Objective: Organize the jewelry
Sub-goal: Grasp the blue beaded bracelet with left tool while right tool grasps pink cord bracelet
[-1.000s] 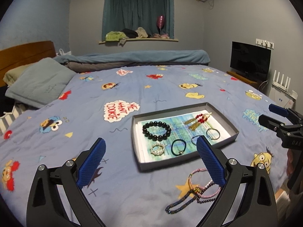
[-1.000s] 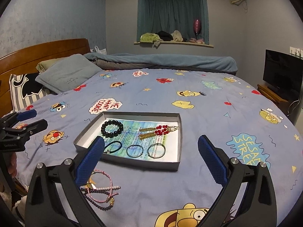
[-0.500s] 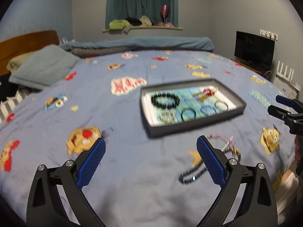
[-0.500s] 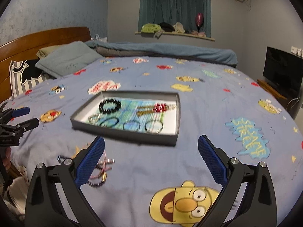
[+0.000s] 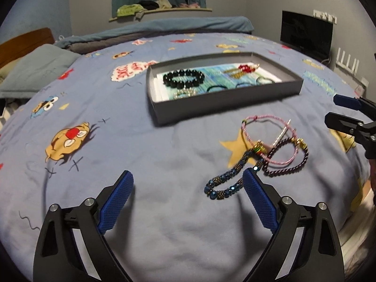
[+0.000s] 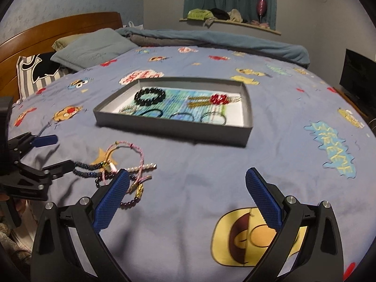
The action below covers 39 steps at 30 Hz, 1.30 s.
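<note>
A grey tray (image 5: 225, 98) on the blue bedspread holds a black bead bracelet (image 5: 184, 77), red and gold earrings (image 5: 244, 68), a silver piece and several hair ties. In front of it lies a tangled pile: a pink cord bracelet (image 5: 263, 119), a dark purple bead bracelet (image 5: 291, 164) and a blue bead bracelet (image 5: 228, 183). My left gripper (image 5: 188, 188) is open, low over the bedspread, its right finger beside the blue bracelet. My right gripper (image 6: 188, 185) is open, with the pile (image 6: 122, 164) at its left finger; the tray (image 6: 174, 127) lies ahead of it.
A grey pillow (image 5: 35, 70) and a wooden headboard (image 6: 58, 30) are at the left. A folded blue blanket (image 5: 164, 25) runs along the far side. A television (image 5: 305, 35) stands at the right. The bed's edge drops off near the pile.
Both grippers have dropped lower and closer to the bedspread. The bracelet pile is now nearer and larger in both views. Both jaws stay open.
</note>
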Each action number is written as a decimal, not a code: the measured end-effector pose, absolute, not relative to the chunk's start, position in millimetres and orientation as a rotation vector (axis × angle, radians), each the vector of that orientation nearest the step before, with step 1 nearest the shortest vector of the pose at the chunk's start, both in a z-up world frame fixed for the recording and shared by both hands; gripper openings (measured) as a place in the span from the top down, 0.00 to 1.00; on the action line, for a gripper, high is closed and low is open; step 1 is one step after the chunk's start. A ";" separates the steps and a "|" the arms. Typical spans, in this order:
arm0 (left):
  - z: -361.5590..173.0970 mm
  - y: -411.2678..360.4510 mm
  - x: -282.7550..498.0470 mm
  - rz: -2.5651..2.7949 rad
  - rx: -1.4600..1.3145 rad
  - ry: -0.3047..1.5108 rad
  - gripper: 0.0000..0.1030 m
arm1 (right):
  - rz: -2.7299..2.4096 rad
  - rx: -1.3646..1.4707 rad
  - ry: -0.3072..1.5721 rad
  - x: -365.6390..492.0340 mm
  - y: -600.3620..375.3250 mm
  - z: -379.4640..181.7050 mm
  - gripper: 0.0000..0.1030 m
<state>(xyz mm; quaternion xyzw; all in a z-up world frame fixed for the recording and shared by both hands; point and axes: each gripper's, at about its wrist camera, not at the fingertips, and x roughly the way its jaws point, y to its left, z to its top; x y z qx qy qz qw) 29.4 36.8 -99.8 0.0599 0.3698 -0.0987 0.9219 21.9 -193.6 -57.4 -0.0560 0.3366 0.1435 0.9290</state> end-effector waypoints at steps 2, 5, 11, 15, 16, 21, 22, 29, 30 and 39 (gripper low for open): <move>-102.0 36.6 31.2 -0.224 0.114 0.771 0.18 | 0.300 -0.116 0.699 22.7 -191.4 -60.8 0.05; -104.4 35.4 32.2 -0.249 0.119 0.789 0.27 | 0.316 -0.115 0.716 24.5 -187.7 -65.8 0.05; -106.6 29.9 34.2 -0.293 0.133 0.816 0.47 | 0.346 -0.098 0.731 26.7 -182.2 -69.5 0.05; -107.9 30.0 36.7 -0.309 0.131 0.828 0.51 | 0.344 -0.113 0.730 32.0 -176.0 -68.7 0.07; -108.7 29.5 36.9 -0.313 0.134 0.832 0.52 | 0.344 -0.116 0.730 34.0 -174.7 -68.6 0.08; -111.7 24.2 34.1 -0.334 0.186 0.842 0.58 | 0.354 -0.132 0.727 43.4 -165.9 -68.5 0.19; -111.9 23.8 33.8 -0.339 0.192 0.843 0.60 | 0.358 -0.136 0.726 44.4 -163.9 -68.9 0.24; -116.2 20.4 34.5 -0.357 0.215 0.852 0.73 | 0.398 -0.162 0.774 58.5 -146.6 -82.6 0.48; -116.0 19.6 34.0 -0.366 0.216 0.850 0.77 | 0.404 -0.161 0.783 61.1 -144.7 -84.7 0.51; -113.4 22.4 37.2 -0.373 0.181 0.840 0.92 | 0.412 -0.177 0.794 68.4 -136.3 -89.2 0.80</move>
